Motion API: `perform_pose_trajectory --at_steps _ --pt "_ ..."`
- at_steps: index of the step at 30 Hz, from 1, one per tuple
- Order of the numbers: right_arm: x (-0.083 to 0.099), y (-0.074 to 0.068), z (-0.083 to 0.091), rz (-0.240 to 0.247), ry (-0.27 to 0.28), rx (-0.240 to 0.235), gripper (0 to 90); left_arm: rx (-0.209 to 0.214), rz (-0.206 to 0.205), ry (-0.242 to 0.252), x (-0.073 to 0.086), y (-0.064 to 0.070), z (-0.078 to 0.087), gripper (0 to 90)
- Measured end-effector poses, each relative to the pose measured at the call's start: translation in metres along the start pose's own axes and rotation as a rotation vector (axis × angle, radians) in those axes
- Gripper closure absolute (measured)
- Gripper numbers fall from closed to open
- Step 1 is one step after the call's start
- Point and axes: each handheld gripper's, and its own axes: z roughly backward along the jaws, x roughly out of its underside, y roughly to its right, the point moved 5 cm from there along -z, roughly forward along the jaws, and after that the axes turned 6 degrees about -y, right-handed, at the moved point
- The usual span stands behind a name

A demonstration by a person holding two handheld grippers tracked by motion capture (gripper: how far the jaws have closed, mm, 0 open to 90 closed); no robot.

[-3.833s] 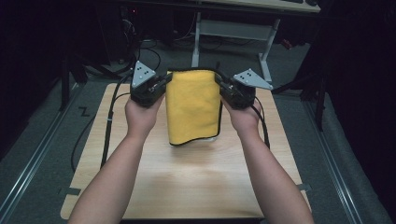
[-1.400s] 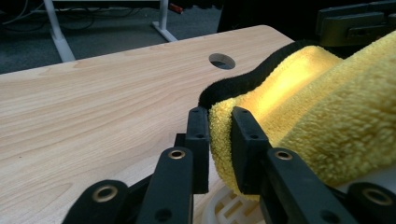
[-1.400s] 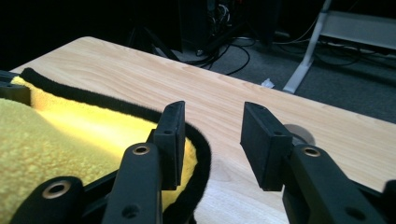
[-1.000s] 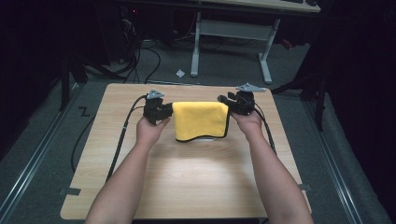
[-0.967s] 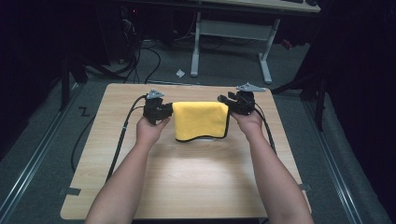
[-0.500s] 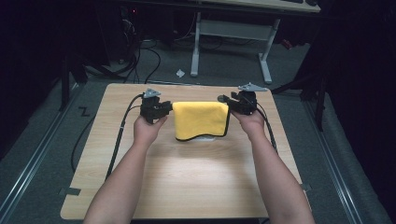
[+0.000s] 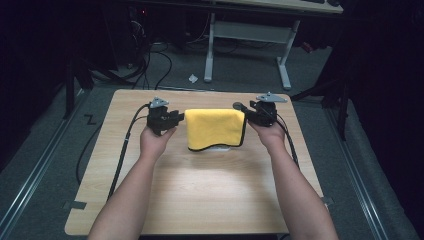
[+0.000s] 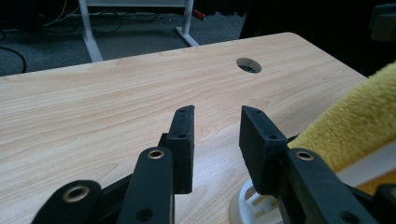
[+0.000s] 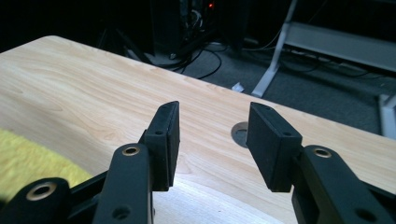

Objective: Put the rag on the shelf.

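yellow cloth (image 7: 215, 128) bears no readable writing, no label.

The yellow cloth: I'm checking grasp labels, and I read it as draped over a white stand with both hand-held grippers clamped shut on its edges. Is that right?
Not quite. The yellow cloth does lie draped over a white stand, but neither hand-held gripper is clamped on it. The left gripper view shows the left hand-held gripper with jaws apart and empty, beside the cloth; the right gripper view shows the same of the right hand-held gripper.
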Motion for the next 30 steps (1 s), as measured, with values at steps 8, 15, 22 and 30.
perform_pose_trajectory --at_steps 8,15,22,30 --pt "0.008 0.005 0.014 -0.002 0.002 0.014 54.0 -0.01 0.015 0.025 0.01 -0.003 0.014 62.1" --pt "0.021 0.002 0.028 0.007 -0.016 0.014 51.0 -0.024 0.015 0.032 0.024 -0.001 0.029 58.5" --pt "0.032 -0.006 0.047 0.045 -0.003 0.048 49.6 -0.019 0.006 0.038 0.036 0.007 0.044 56.9" --pt "0.056 -0.029 0.081 0.097 -0.003 0.066 48.2 0.002 0.001 0.062 0.059 0.026 0.071 56.6"
